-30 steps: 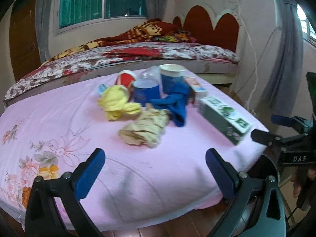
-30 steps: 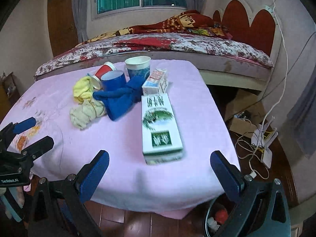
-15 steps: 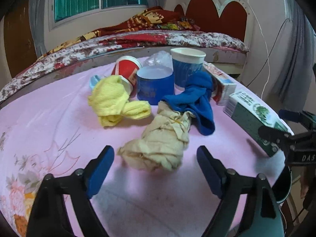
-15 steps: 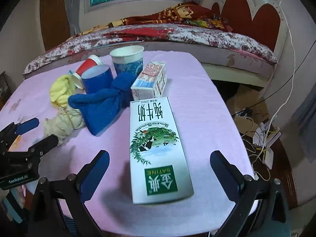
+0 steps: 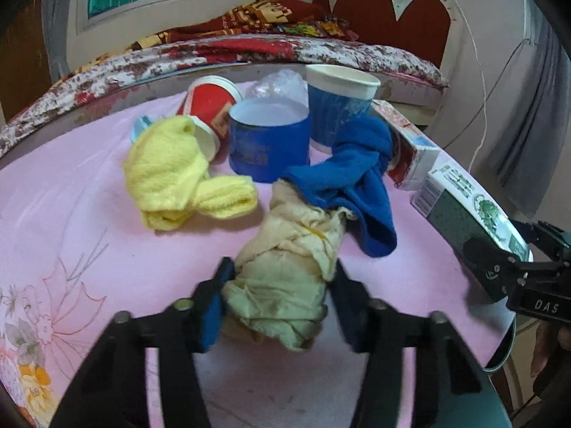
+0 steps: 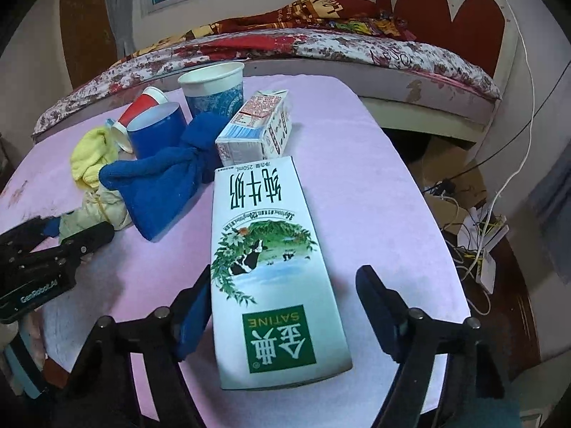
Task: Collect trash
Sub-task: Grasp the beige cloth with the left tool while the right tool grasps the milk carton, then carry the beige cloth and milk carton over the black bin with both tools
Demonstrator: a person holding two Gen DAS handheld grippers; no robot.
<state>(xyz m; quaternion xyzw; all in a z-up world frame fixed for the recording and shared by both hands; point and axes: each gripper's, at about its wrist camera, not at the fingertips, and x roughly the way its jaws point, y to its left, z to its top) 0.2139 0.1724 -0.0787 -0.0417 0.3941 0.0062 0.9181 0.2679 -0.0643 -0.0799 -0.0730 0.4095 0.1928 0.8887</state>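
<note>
My left gripper (image 5: 282, 299) has its blue pads on both sides of a crumpled beige rag (image 5: 289, 267) lying on the pink tablecloth (image 5: 71, 214); the pads touch it. My right gripper (image 6: 285, 306) straddles the near end of a green-and-white milk carton (image 6: 271, 260) lying flat; the left pad touches it, the right pad stands apart. A blue cloth (image 5: 353, 178), a yellow cloth (image 5: 171, 171), a blue cup (image 5: 267, 139), a red cup (image 5: 210, 103), a blue-and-white paper cup (image 5: 339, 103) and a small carton (image 6: 257, 125) lie behind.
The table edge runs close on the right (image 6: 439, 235), with cables and boxes on the floor (image 6: 474, 235) beyond. A bed (image 5: 249, 50) stands behind the table. A bin rim (image 5: 506, 349) shows below the table's right edge. The right gripper shows at the left view's right edge (image 5: 517, 271).
Both grippers moved forward and narrowed. The left one came around the beige rag and closed onto it. The right one came around the milk carton's near end.
</note>
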